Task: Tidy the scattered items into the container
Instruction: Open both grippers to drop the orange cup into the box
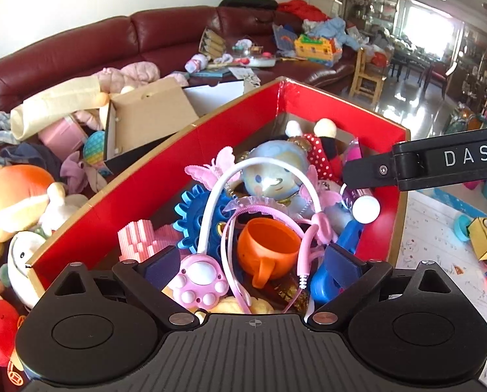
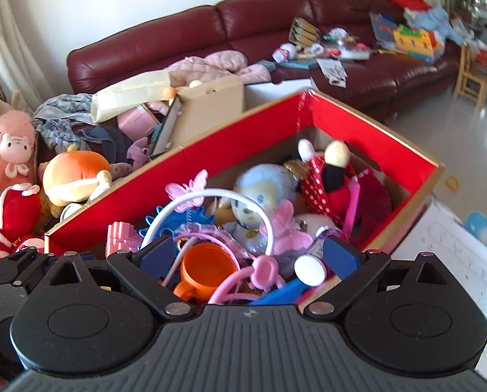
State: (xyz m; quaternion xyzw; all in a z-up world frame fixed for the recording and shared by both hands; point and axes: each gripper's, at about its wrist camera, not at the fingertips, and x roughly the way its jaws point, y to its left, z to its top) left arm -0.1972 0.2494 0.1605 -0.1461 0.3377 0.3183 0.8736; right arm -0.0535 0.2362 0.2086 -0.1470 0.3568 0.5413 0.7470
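A red-lined cardboard box (image 1: 210,143) holds many toys: an orange cup (image 1: 268,248), white-and-pink paw headphones (image 1: 199,279), a blue gear (image 1: 191,219), a blue doll (image 1: 273,173) and a polka-dot plush (image 1: 322,153). My left gripper (image 1: 253,266) is open and empty above the box's near end. My right gripper (image 2: 248,256) is open and empty over the same box (image 2: 243,137), above the orange cup (image 2: 207,269). A white-capped toy (image 2: 310,269) lies by its right finger. The right gripper's arm (image 1: 439,163) crosses the left wrist view.
Plush toys (image 1: 14,202) and clothes pile up left of the box. A brown cardboard box (image 1: 152,114) stands behind. A maroon sofa (image 1: 145,39) with clutter lines the back. A play mat (image 1: 439,245) with small toys lies to the right. A wooden chair (image 1: 369,75) stands far right.
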